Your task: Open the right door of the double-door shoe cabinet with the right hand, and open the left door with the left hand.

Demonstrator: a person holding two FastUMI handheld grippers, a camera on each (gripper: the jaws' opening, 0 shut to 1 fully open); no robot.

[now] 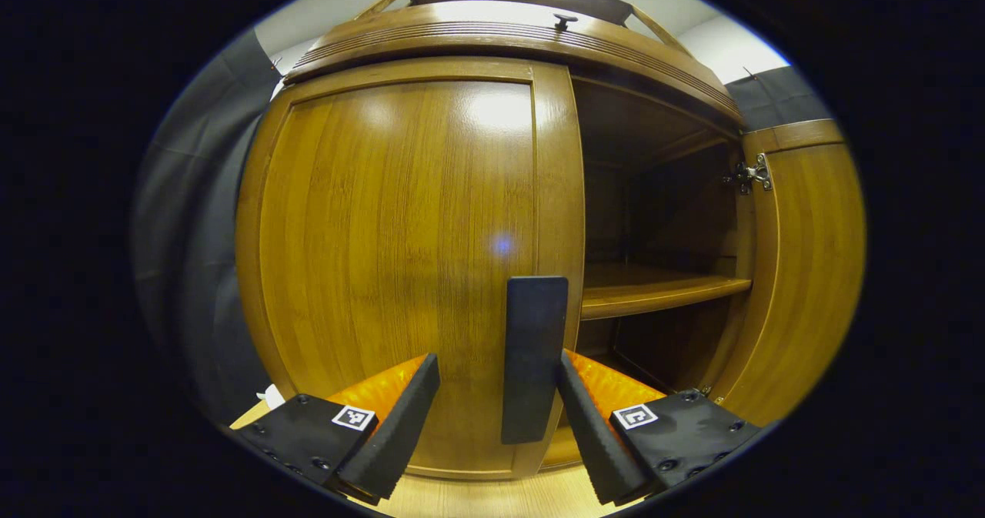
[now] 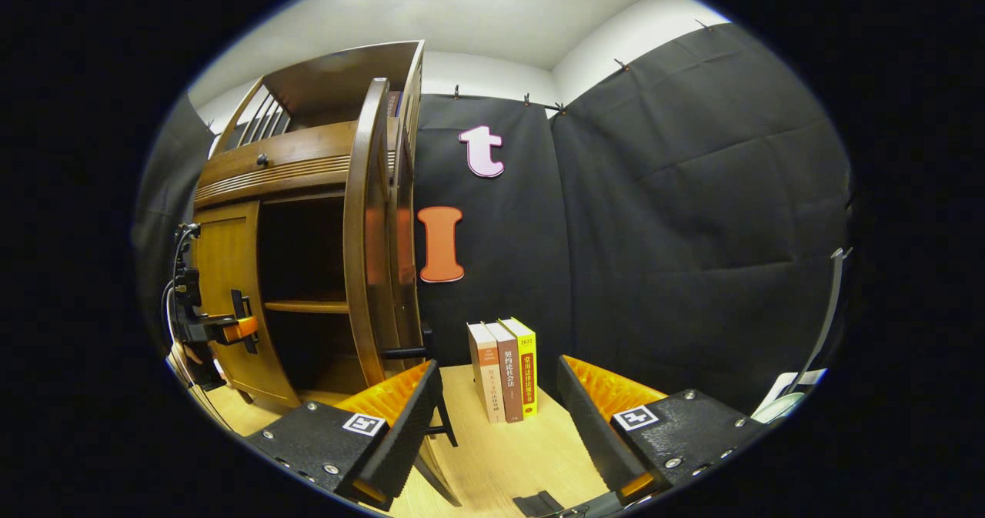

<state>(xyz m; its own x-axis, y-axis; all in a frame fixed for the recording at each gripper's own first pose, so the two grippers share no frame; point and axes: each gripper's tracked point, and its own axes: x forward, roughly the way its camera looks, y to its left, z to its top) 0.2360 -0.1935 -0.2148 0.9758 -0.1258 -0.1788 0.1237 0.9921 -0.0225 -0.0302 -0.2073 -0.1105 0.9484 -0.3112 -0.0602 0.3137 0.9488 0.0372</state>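
The wooden shoe cabinet [image 1: 492, 37] is close in front of me in the left gripper view. Its left door [image 1: 392, 256] is closed, and the door's dark vertical handle [image 1: 533, 356] stands between the fingers of my left gripper [image 1: 496, 418], which is open and not pressing on it. The right door [image 1: 808, 272] is swung wide open, baring a shelf [image 1: 654, 291]. In the right gripper view the open right door [image 2: 368, 233] shows edge-on, and my right gripper [image 2: 496, 418] is open and holds nothing, just right of it. The left gripper [image 2: 223, 327] shows far off at the left door [image 2: 227, 272].
Three upright books [image 2: 504, 372] stand on the wooden tabletop [image 2: 500, 456] by the black cloth wall, straight ahead of my right gripper. A dark handle [image 2: 408, 352] sticks out from the open right door near my right gripper's left finger.
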